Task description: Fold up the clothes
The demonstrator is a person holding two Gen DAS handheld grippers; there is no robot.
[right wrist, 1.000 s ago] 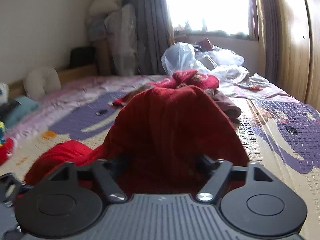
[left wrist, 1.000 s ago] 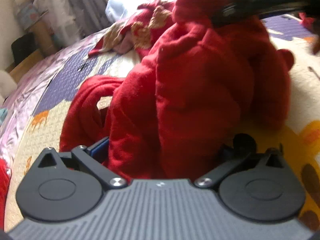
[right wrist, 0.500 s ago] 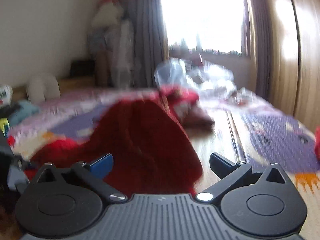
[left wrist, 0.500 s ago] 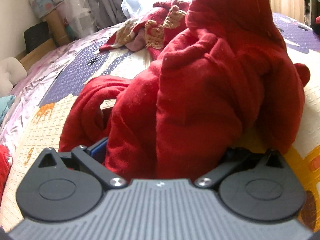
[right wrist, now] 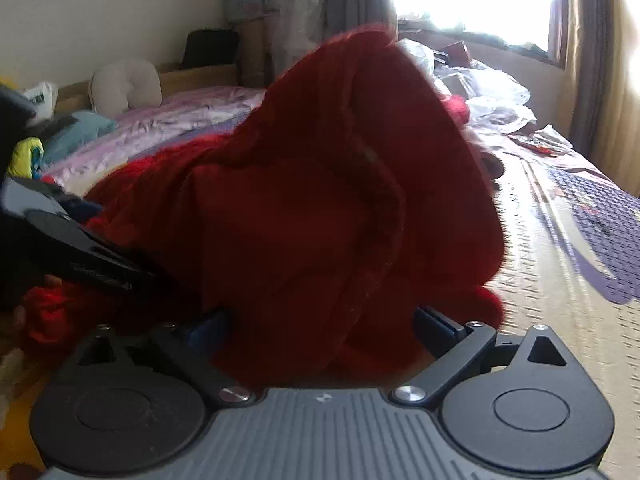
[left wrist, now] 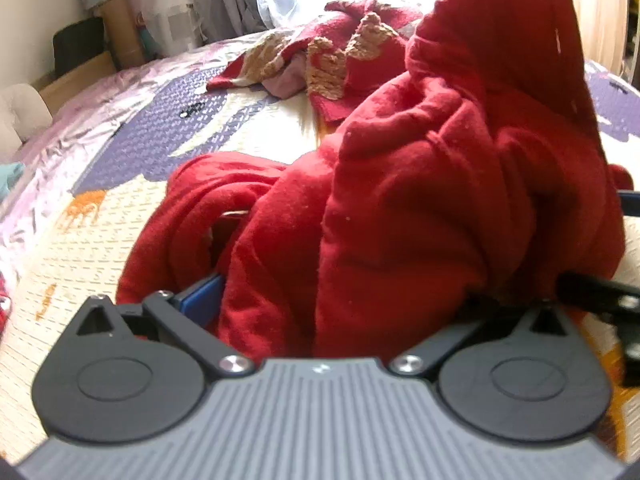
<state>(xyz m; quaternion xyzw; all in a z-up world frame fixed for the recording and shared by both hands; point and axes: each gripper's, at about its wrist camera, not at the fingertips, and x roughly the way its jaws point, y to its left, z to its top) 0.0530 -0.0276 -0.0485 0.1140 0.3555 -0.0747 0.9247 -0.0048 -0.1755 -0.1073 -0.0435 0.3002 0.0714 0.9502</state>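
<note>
1. The bed (left wrist: 120, 216) carries everything: a quilted cover with purple and orange shapes, and a lilac sheet along its left edge.
2. The red garment (left wrist: 440, 200) is bunched in a tall heap near the bed's near edge, straight in front of both my grippers; a sleeve-like loop of it trails to the left on the cover. In the right wrist view the same garment (right wrist: 340, 200) rises as a peak and fills the middle.
3. A second red cloth (left wrist: 340, 52) with tan patches lies crumpled farther up the bed, apart from the heap.
4. White plastic bags (right wrist: 492, 96) sit at the far end of the bed below the window.
5. My left gripper (left wrist: 332, 304) has its fingers set wide, with folds of the garment lying between them; I cannot tell whether it pinches the fabric, since the right finger is buried.
6. My right gripper (right wrist: 324, 328) is spread open, blue pads (right wrist: 436, 326) showing, the garment draped between the fingers without being clamped.
</note>
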